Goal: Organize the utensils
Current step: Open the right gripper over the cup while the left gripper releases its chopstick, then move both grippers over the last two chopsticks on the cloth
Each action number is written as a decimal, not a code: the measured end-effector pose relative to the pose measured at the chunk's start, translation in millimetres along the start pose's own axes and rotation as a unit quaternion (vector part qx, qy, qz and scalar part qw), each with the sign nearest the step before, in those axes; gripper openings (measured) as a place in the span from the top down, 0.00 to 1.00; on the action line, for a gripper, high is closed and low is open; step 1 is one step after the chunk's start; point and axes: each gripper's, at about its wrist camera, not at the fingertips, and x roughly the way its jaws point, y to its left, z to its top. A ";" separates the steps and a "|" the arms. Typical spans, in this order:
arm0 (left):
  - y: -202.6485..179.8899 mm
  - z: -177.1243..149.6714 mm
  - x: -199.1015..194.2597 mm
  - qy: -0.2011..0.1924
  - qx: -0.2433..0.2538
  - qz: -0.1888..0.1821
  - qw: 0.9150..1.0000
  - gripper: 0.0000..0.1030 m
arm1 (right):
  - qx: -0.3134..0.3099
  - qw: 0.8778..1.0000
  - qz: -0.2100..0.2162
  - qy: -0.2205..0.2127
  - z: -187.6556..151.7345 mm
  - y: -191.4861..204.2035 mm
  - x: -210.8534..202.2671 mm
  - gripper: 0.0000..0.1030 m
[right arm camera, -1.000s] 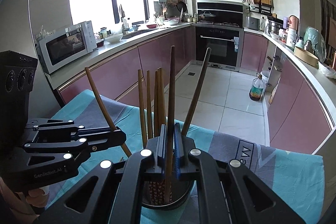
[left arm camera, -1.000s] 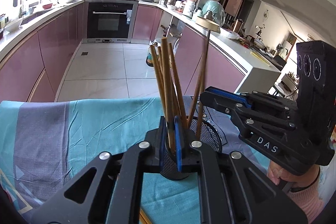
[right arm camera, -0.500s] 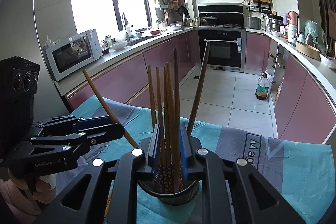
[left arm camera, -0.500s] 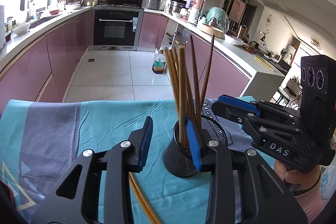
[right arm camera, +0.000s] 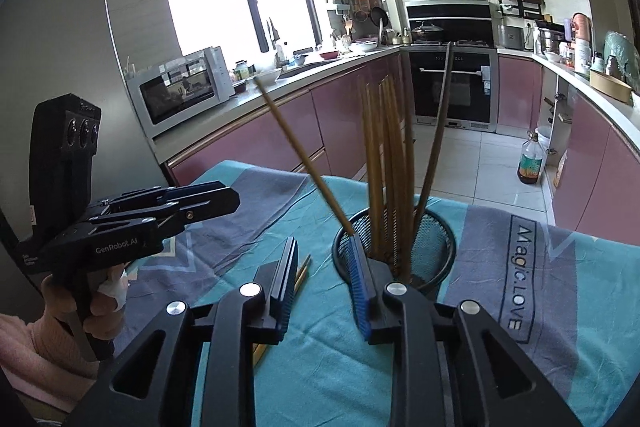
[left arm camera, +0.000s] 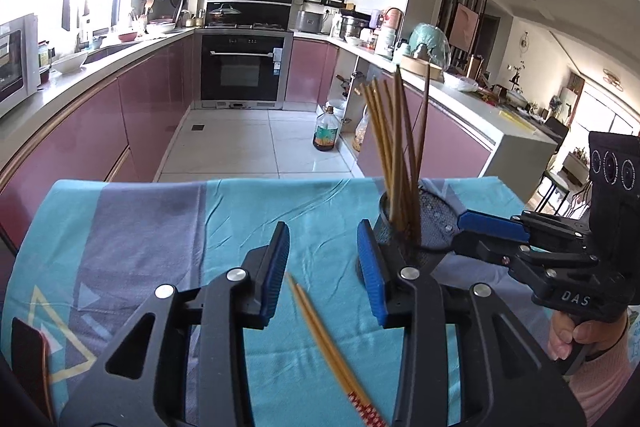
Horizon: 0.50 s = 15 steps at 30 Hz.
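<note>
A black mesh holder point(left arm camera: 434, 227) point(right arm camera: 438, 247) stands on the teal cloth with several wooden chopsticks point(left arm camera: 394, 147) point(right arm camera: 384, 167) upright in it. A loose pair of chopsticks point(left arm camera: 320, 331) point(right arm camera: 302, 273) lies flat on the cloth. My left gripper point(left arm camera: 324, 267) point(right arm camera: 232, 199) is open over the cloth just left of the holder, with the loose pair's tips below the gap. My right gripper point(right arm camera: 322, 275) point(left arm camera: 464, 223) sits close in front of the holder. Its jaws are opening, with nothing held between the blue pads.
The cloth-covered table point(left arm camera: 132, 235) ends at a far edge above the kitchen floor. A dark flat object point(left arm camera: 28, 359) lies at the cloth's near left corner. A hand point(right arm camera: 96, 311) holds the left gripper. Counters with a microwave point(right arm camera: 180, 87) run behind.
Both grippers were shut on chopsticks standing in the holder. They have let go, opened and drawn back. The left one has shifted to the holder's left, and the chopsticks stay in the holder.
</note>
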 end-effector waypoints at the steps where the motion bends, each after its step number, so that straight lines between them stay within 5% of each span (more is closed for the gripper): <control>1: 3.4 -4.9 -0.5 0.007 -0.002 0.000 1.000 0.66 | -0.004 1.000 0.005 0.009 -4.7 4.0 3.2 0.77; 15: 33.2 -77.1 18.4 0.090 -0.033 0.022 0.995 0.66 | 0.013 0.992 0.040 0.120 -64.6 41.8 68.3 0.77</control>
